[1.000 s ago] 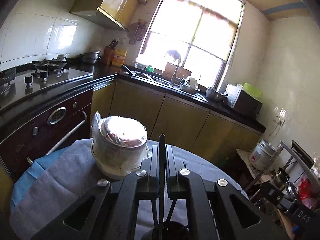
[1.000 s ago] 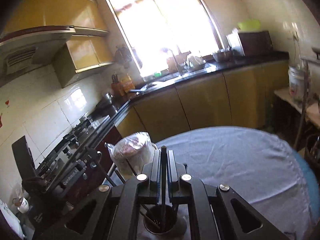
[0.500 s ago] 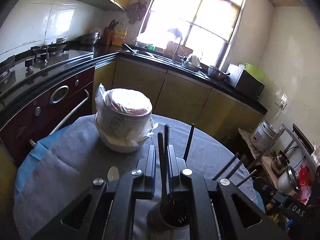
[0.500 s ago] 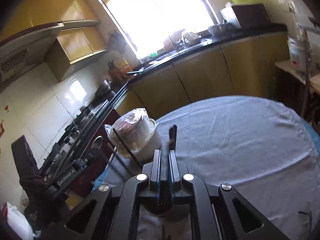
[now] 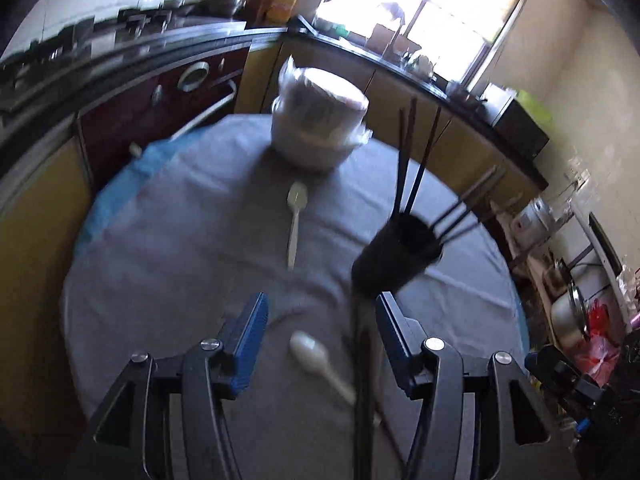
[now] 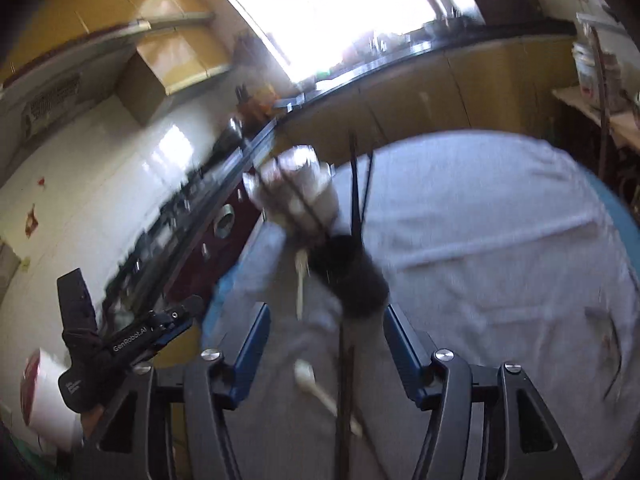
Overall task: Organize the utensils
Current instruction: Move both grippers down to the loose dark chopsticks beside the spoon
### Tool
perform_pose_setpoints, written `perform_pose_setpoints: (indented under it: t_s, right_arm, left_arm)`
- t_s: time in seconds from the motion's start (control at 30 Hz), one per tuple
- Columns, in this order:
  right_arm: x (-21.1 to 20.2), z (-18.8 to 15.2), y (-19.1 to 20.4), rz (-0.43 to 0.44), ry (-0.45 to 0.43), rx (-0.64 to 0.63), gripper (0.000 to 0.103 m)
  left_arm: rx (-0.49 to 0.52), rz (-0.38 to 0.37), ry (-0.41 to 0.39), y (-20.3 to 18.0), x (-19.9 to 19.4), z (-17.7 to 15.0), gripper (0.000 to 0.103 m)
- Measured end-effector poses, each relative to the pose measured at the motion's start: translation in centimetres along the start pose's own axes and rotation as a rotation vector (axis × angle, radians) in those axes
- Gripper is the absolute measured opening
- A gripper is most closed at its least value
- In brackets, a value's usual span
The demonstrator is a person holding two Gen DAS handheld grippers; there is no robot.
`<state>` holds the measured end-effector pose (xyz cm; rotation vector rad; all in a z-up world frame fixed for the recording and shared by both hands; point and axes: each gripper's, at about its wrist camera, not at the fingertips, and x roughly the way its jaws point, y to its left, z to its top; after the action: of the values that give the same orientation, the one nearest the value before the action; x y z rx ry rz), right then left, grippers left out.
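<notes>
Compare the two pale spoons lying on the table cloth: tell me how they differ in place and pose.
The far spoon lies near the wrapped pot, bowl toward it, handle running almost straight toward the camera. The near spoon lies between the fingers of the open left claw, handle angled off to the right toward the loose dark chopsticks. The far spoon lies alone on the cloth. Both are pale, flat on the cloth, and outside the black holder.

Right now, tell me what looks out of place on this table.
Two white spoons lie loose on the grey cloth: one near the wrapped pot, one between the open left tongs. Dark chopsticks also lie flat beside the black holder, which looks tilted, though blur makes that uncertain.
</notes>
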<state>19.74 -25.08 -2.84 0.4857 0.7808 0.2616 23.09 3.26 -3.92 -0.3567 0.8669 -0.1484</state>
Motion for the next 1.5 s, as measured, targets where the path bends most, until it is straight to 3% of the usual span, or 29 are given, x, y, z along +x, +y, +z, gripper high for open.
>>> perform_pose_setpoints:
  t_s: [0.13,0.27,0.33,0.63,0.9,1.2,1.5]
  right_arm:
    - [2.5,-2.9,-2.3,0.035,0.116,0.092,0.060]
    - [5.5,-4.1,-3.1,0.028,0.195,0.107,0.046]
    - [6.8,-4.3,-3.2,0.024,0.228,0.110,0.042]
    - [12.8,-3.4,-2.9,0.030,0.319,0.137,0.042]
    - [18.2,-2.1,-3.3,-0.053,0.395,0.159,0.033]
    - [20.5,-1.7,-2.8,-0.106,0.413,0.144,0.008]
    - [21.6,-1.7,-3.0,-0.153,0.434,0.137,0.008]
  left_arm:
    - [-0.058,0.006,0.114,1.5,2.2,-2.7,0.057]
    - [-0.047,0.056,0.185,1.3,4.3,-3.5,0.057]
    - [-0.032,0.042,0.192,0.8,4.7,-3.8,0.057]
    - [-0.050,0.037,0.244,0.9,7.3,-3.4,0.057]
    - [-0.058,0.026,0.262,1.7,9.1,-2.5,0.057]
    - [-0.063,0.005,0.276,1.8,10.2,-2.1,0.057]
    - [-0.071,-0.003,0.291,1.5,10.5,-1.9,0.057]
